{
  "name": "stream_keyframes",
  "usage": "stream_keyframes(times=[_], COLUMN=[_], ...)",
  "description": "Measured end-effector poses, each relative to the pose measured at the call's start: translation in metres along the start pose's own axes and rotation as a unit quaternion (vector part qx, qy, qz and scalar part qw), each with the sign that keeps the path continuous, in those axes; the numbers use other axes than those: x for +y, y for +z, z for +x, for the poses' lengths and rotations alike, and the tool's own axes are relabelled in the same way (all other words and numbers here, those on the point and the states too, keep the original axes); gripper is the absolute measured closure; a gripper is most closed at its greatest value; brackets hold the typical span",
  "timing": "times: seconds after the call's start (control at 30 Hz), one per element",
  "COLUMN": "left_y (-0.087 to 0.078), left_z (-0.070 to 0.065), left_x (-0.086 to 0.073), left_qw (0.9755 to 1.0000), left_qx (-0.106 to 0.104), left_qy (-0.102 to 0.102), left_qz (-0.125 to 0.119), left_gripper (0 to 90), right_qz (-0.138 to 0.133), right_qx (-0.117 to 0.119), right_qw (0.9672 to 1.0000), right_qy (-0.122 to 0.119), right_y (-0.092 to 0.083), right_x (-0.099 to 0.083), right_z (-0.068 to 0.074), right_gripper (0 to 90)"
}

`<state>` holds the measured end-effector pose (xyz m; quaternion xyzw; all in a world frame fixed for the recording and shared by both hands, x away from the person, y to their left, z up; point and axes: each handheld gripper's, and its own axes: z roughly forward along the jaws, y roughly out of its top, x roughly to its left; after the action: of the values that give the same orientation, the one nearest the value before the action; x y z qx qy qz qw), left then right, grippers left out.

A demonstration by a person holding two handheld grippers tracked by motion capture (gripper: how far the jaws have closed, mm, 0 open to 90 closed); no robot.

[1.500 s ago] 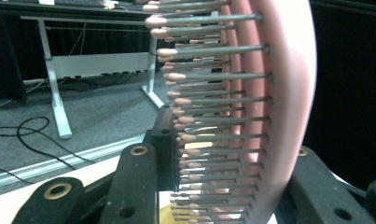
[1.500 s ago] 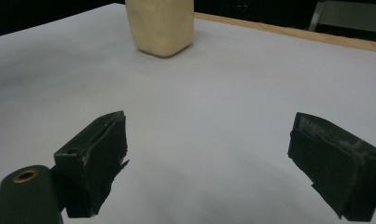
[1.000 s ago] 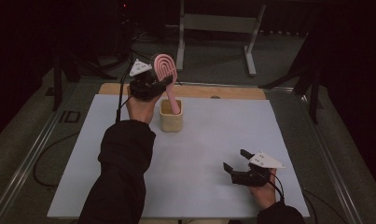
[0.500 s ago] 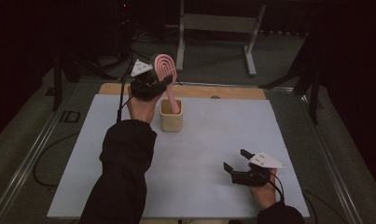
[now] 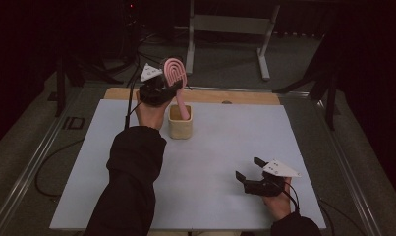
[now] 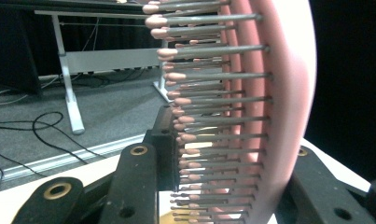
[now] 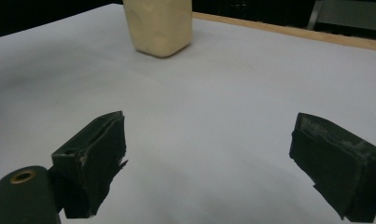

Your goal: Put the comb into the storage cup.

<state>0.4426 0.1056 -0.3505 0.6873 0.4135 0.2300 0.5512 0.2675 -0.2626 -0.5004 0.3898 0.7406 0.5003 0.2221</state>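
A pink hairbrush (image 5: 176,74) stands upright with its handle down inside a cream-coloured cup (image 5: 180,128) on the white table sheet (image 5: 210,147). My left gripper (image 5: 167,87) is shut on the brush's head above the cup. In the left gripper view the brush (image 6: 265,112) sits between the black jaws, its pink-tipped bristles pointing left. My right gripper (image 5: 249,169) rests low over the sheet at the near right, open with nothing between its fingers. In the right gripper view the cup (image 7: 158,25) stands farther off beyond the open gripper (image 7: 209,163).
A wooden strip (image 5: 210,96) runs along the sheet's far edge. A grey metal stand (image 5: 230,29) and cables (image 5: 43,182) lie on the floor beyond and left of the table. A metal rail (image 5: 33,162) borders the left side.
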Motion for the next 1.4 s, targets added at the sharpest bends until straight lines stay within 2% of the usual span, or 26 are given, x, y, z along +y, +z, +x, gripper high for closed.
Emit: stream_keyframes(times=[1.4], left_y=[0.0087], left_z=[-0.0042], left_x=[-0.0100], left_qw=[0.9999], left_qx=[0.004], left_qy=[0.007], left_qz=[0.013], left_gripper=[64.6], right_qz=[0.002], right_qx=[-0.004], right_qw=[1.0000], right_qy=[-0.001], right_y=[-0.0003], right_x=[0.0002], right_z=[0.0003], right_gripper=[9.3])
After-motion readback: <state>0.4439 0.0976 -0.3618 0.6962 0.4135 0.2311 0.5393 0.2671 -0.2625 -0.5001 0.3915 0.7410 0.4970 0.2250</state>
